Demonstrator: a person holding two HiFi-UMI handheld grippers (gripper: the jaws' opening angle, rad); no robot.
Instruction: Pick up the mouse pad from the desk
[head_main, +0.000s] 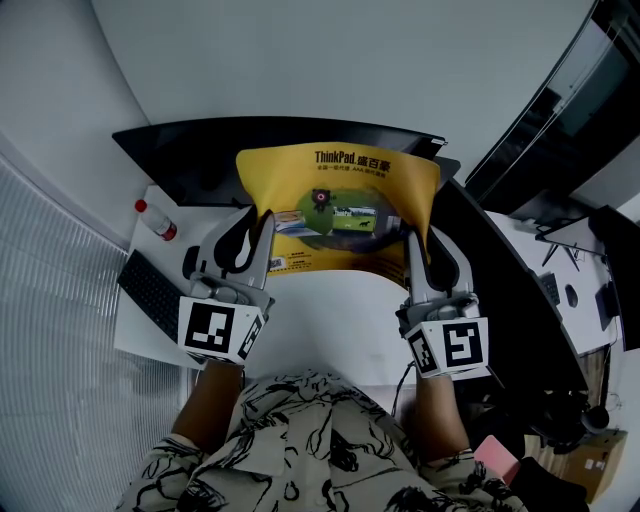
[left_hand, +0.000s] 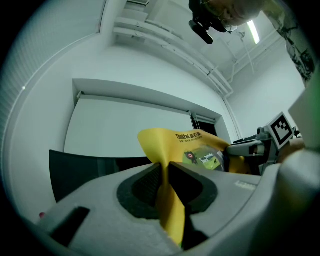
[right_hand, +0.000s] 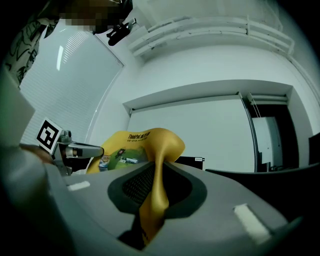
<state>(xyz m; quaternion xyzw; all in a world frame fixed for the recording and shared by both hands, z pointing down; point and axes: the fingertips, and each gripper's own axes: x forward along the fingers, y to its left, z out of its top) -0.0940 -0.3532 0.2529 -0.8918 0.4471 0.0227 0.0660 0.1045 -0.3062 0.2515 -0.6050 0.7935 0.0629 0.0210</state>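
Yellow mouse pad (head_main: 335, 205) lifted above desk (head_main: 330, 300), left tool (head_main: 262, 235) and right tool (head_main: 410, 250) each clamping an edge

**Mouse pad** (head_main: 335, 190), stretched between the two grippers: yellow, with black lettering along its far edge and a green picture panel at the centre.

**Left gripper** (head_main: 264, 218) and **right gripper** (head_main: 408, 238): pale grey shells with black ribbed pads inside the jaws. Each bears a white cube (head_main: 213, 328) printed with black square markers.

**Desk** (head_main: 330, 320), beneath both grippers: white.

**Keyboard** (head_main: 150, 290), left of the left gripper: black.

**Bottle** (head_main: 157, 220), just beyond the keyboard: pale, with red at both ends.

**Panel** (head_main: 200, 150), beyond the mouse pad: black.

**Shirt** (head_main: 300, 450), behind the grippers: cream ground covered with black line drawing.
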